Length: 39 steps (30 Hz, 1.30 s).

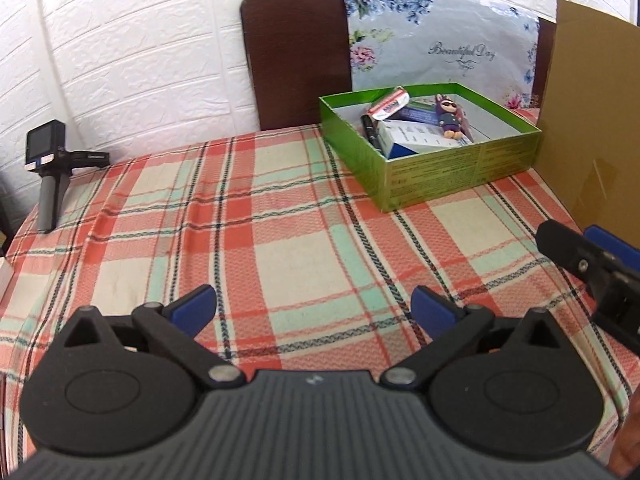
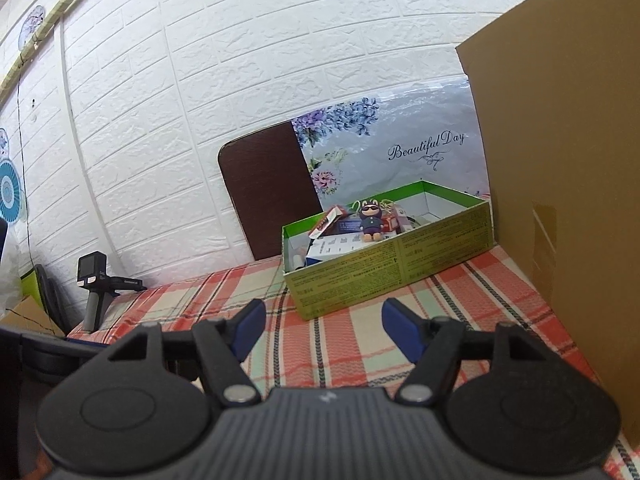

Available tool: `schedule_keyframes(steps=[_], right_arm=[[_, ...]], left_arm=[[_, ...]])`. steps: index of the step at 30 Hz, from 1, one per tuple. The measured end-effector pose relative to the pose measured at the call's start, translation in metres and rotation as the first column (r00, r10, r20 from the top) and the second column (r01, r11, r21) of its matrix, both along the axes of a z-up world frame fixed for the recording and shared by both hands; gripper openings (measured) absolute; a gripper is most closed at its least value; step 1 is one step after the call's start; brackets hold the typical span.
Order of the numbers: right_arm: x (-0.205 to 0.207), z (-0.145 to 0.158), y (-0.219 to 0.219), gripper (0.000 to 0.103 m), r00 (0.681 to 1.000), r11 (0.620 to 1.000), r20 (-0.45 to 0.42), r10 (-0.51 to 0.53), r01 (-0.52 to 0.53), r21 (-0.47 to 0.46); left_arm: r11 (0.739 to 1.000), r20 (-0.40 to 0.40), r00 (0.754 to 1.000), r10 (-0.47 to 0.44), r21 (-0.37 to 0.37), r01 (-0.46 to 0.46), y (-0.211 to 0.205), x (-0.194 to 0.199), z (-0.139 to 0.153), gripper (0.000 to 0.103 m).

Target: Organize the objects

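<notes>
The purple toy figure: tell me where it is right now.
The purple toy figure lies inside the green box at the far right of the checked cloth, on top of a white carton, with the brown cardboard panel just to the box's right.

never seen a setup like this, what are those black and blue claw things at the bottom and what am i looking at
Those are two hand-held grippers, one in each of a person's hands, each with a camera looking out along its two blue-tipped fingers. One picture is from the left gripper, the other from the right gripper. Both stand open and hold nothing.

Ahead is a table under a checked cloth. On it sits a green box already holding small things, among them a little toy figure in sunglasses and a white and blue carton. At the far left a small camera on a handle stands on the cloth. A cardboard sheet stands at the right.
</notes>
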State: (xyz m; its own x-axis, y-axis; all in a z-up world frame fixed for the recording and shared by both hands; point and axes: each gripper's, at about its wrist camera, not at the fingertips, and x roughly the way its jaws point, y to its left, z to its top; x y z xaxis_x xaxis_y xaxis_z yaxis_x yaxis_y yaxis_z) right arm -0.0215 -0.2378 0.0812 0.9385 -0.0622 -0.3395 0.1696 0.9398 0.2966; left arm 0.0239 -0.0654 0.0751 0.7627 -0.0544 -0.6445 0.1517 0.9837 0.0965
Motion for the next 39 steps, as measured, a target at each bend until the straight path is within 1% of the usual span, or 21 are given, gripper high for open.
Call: schedule_keyframes(steps=[4, 7, 12, 19, 26, 32, 39], right_arm=[[-0.001, 0.002, 0.002, 0.074, 1.0, 1.0, 0.004, 0.001, -0.001, -0.002], [-0.002, 0.003, 0.004, 0.074, 1.0, 1.0, 0.008, 0.0, 0.0, -0.007], [-0.003, 0.004, 0.005, 0.075, 1.0, 1.0, 0.009, 0.003, -0.003, -0.007], [-0.004, 0.004, 0.006, 0.076, 1.0, 1.0, 0.006, 0.001, -0.001, -0.003], [-0.004, 0.004, 0.004, 0.077, 1.0, 1.0, 0.007, -0.002, 0.002, 0.002], [-0.003, 0.004, 0.004, 0.078, 1.0, 1.0, 0.012, -0.004, 0.004, -0.01], [-0.002, 0.003, 0.002, 0.08, 1.0, 1.0, 0.002, -0.008, 0.008, -0.006]], left_arm=[[1.0, 0.022, 1.0, 0.014, 0.013, -0.015, 0.002, -0.003, 0.002, 0.103], [1.0, 0.031, 0.999, 0.018, -0.008, -0.018, 0.006, -0.004, 0.004, 0.103], [0.999, 0.039, 0.999, 0.036, -0.016, -0.035, 0.009, -0.004, 0.005, 0.103], [0.999, 0.05, 0.998, 0.046, -0.009, -0.046, 0.01, -0.003, 0.005, 0.103], [0.997, 0.076, 0.994, 0.078, 0.019, -0.079, 0.008, -0.004, 0.008, 0.103], [0.99, 0.131, 0.985, 0.115, 0.063, -0.123, 0.005, -0.007, 0.012, 0.103], [0.99, 0.121, 0.986, 0.112, 0.071, -0.121, 0.002, -0.007, 0.014, 0.103]])
